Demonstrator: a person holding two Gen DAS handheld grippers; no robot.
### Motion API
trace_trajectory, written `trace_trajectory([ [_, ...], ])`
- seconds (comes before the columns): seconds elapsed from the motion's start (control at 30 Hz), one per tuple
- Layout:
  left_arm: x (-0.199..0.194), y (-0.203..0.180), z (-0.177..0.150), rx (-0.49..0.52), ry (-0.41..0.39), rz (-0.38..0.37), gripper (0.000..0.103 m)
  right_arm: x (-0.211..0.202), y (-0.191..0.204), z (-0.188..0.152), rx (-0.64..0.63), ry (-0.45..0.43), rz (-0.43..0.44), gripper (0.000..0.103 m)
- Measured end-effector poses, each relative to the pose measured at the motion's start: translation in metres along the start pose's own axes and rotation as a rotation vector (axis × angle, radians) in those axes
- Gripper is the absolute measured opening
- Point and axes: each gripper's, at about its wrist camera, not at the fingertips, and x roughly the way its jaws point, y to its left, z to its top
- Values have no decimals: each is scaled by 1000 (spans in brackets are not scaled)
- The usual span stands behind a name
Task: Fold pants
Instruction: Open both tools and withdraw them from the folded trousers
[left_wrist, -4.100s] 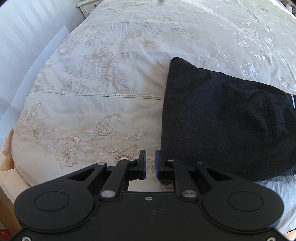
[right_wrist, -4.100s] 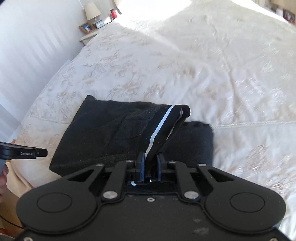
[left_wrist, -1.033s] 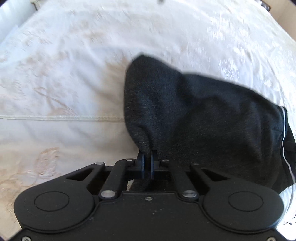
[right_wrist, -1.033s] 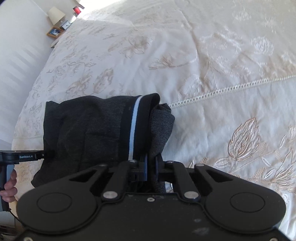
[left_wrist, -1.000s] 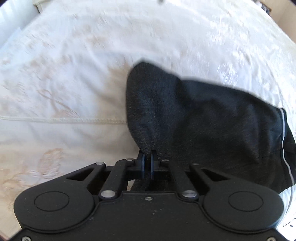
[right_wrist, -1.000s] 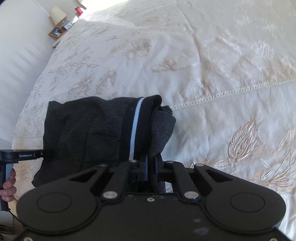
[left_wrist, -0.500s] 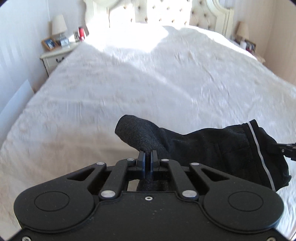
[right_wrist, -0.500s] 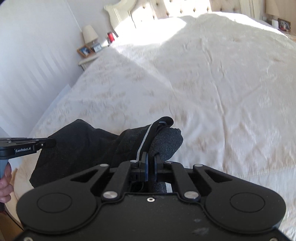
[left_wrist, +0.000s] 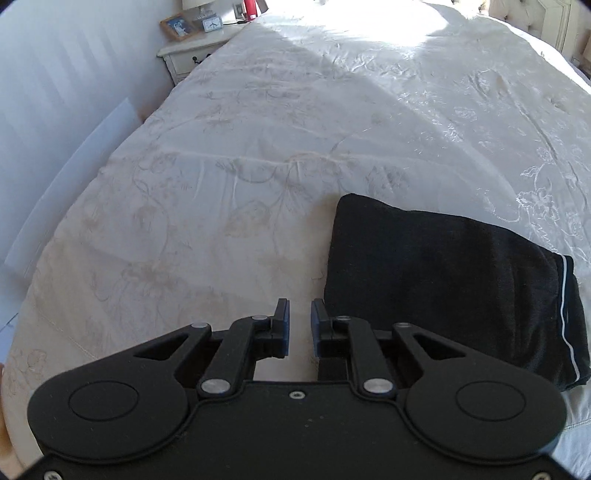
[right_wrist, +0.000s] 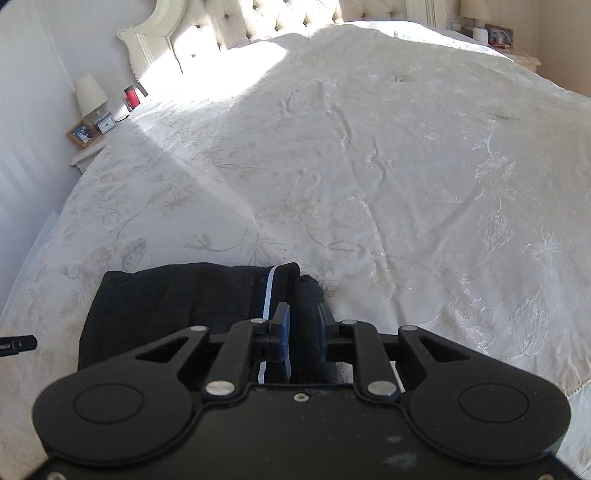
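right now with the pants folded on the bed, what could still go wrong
The right gripper is open, but the pants fabric sits between its fingers, so pulling back carelessly could snag and undo the fold. The left gripper is open just beside the pants' edge and might nudge it out of square.

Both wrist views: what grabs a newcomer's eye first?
The folded black pants with a white side stripe, a dark block on the near part of the cream embroidered bedspread. Next, the grippers: the left gripper is open over bare bedspread just left of the pants, while the right gripper is open with fabric between its jaws.
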Motion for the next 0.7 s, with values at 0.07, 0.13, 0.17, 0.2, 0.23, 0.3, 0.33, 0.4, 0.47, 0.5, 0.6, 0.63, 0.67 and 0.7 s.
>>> trace_trajectory([
  [0.07,-12,-2,-4,18,-1,7,23,-10,3,-4,-24,-5,13,19],
  [0.13,-25,-6,-4,19,10,4,23,-15,13,-6,-47,1,25,19],
  [0.17,-31,-7,-5,12,12,-10,23,-19,16,-7,-54,1,31,19],
  [0.2,-37,-8,-6,8,18,-21,24,-24,19,-10,-62,-2,37,19],
  [0.23,-43,-12,-5,7,27,-22,24,-29,23,-13,-71,-6,42,19],
  [0.3,-52,-16,-11,7,32,-26,24,-44,30,-20,-98,-15,49,21],
  [0.33,-56,-18,-14,9,31,-29,24,-49,35,-21,-113,-19,51,21],
  [0.4,-66,-23,-21,15,29,-28,24,-62,43,-26,-137,-26,55,22],
  [0.47,-76,-28,-28,24,26,-36,24,-74,48,-32,-149,-34,64,23],
  [0.5,-81,-30,-32,26,23,-43,24,-79,50,-33,-152,-35,71,23],
  [0.6,-94,-35,-41,18,21,-70,31,-96,57,-40,-151,-47,85,25],
  [0.63,-98,-36,-44,16,15,-73,33,-102,59,-42,-152,-50,89,26],
  [0.67,-102,-38,-46,16,6,-73,35,-107,61,-44,-155,-54,92,26],
  [0.7,-106,-39,-49,18,-4,-75,35,-112,63,-47,-160,-59,93,27],
])
